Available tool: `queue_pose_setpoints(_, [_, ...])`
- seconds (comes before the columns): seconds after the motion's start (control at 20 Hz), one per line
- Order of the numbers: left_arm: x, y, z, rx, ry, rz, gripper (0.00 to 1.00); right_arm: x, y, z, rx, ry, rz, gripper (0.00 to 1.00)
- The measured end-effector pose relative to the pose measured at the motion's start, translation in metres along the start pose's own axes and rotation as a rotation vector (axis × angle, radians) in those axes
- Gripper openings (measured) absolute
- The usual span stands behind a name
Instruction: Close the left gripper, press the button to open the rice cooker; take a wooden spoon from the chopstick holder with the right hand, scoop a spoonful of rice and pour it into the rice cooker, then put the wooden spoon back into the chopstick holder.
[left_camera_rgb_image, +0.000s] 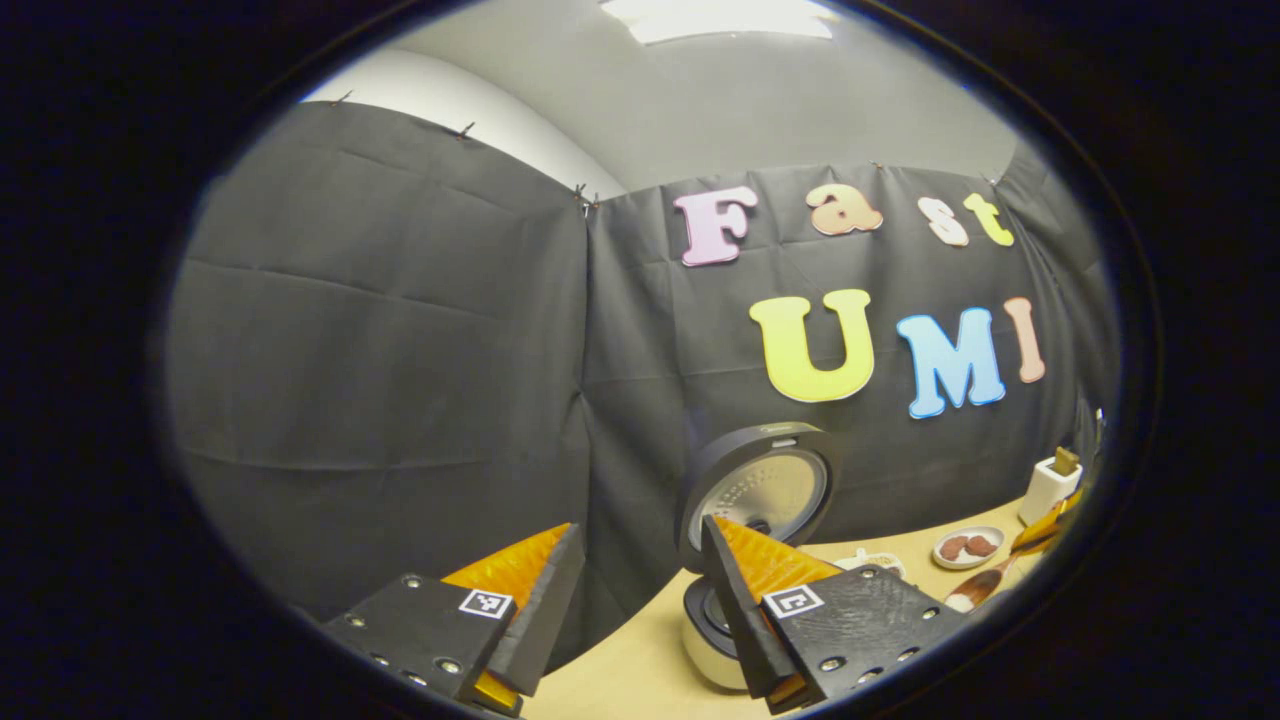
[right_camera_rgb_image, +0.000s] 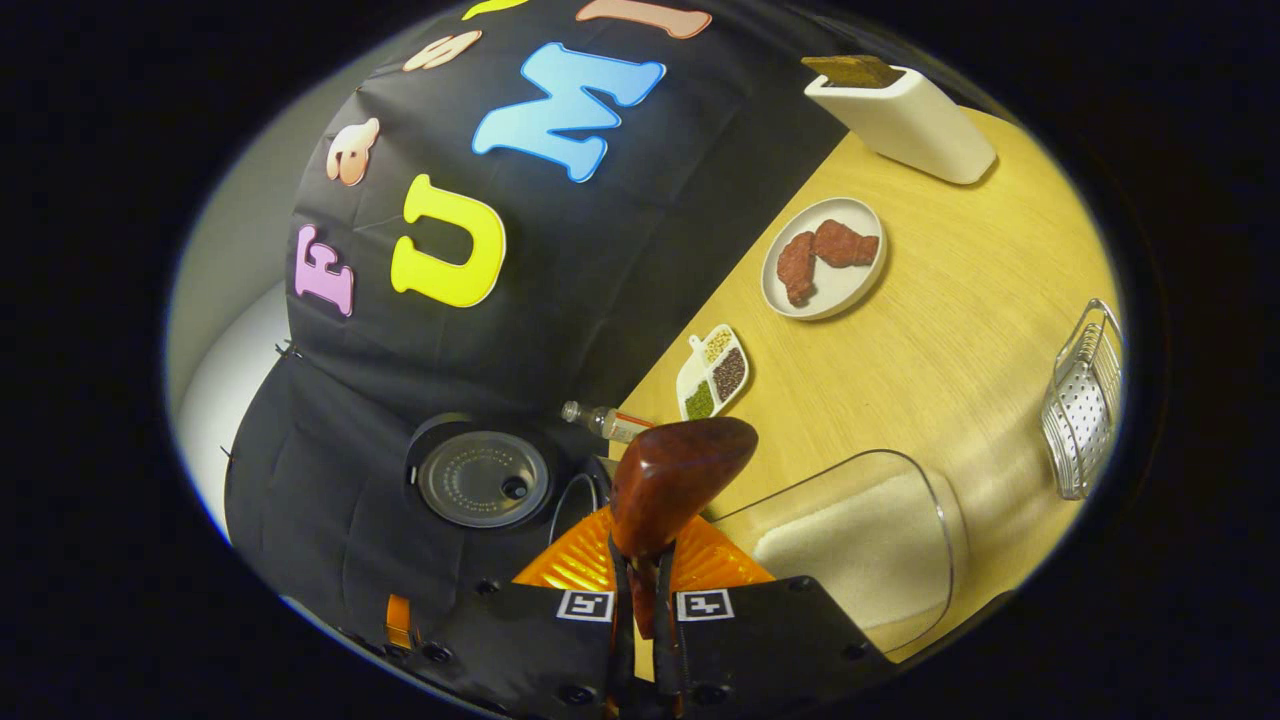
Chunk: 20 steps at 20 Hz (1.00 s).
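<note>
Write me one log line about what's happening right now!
rice cooker: lid open | right gripper: shut on wooden spoon | left gripper: open | rice container: rice inside

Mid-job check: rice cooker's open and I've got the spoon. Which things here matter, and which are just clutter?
Job items:
- wooden spoon, clamped in the right gripper
- rice cooker, lid up
- clear container of rice
- chopstick holder

Just lying about:
- plate of meat
- divided dish of grains
- small bottle
- metal rack
</note>
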<state>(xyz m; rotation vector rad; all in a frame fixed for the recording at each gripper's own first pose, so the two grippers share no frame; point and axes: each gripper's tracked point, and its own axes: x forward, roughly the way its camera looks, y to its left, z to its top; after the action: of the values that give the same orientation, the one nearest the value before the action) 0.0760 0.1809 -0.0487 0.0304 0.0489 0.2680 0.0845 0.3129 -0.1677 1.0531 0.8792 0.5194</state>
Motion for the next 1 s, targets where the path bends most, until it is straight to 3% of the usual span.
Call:
queue_pose_setpoints(0.2, [0.006, 0.016, -0.001, 0.001, -0.003, 0.021, 0.75, 0.025, 0.039, -0.006, -0.002, 0.016, 0.061, 0.08])
queue_pose_setpoints(0.25, [0.008, 0.021, -0.004, 0.002, -0.002, 0.026, 0.75, 0.032, 0.047, -0.007, -0.003, 0.017, 0.073, 0.05])
queue_pose_setpoints(0.3, [0.007, 0.025, -0.005, 0.003, 0.000, 0.032, 0.75, 0.039, 0.058, -0.009, -0.005, 0.019, 0.088, 0.09])
queue_pose_setpoints(0.35, [0.008, 0.030, -0.008, 0.003, 0.004, 0.039, 0.75, 0.045, 0.067, -0.013, -0.002, 0.022, 0.103, 0.05])
queue_pose_setpoints(0.4, [0.008, 0.034, -0.010, 0.001, 0.010, 0.045, 0.75, 0.054, 0.075, -0.016, -0.004, 0.028, 0.114, 0.09])
queue_pose_setpoints(0.45, [0.008, 0.038, -0.013, -0.001, 0.014, 0.051, 0.75, 0.062, 0.083, -0.019, -0.013, 0.034, 0.123, 0.05])
queue_pose_setpoints(0.5, [0.008, 0.042, -0.015, -0.002, 0.018, 0.057, 0.76, 0.071, 0.089, -0.022, -0.027, 0.040, 0.127, 0.08])
queue_pose_setpoints(1.0, [-0.002, 0.079, -0.039, 0.003, 0.069, 0.126, 0.76, 0.147, 0.116, -0.055, -0.155, 0.068, 0.118, 0.08])
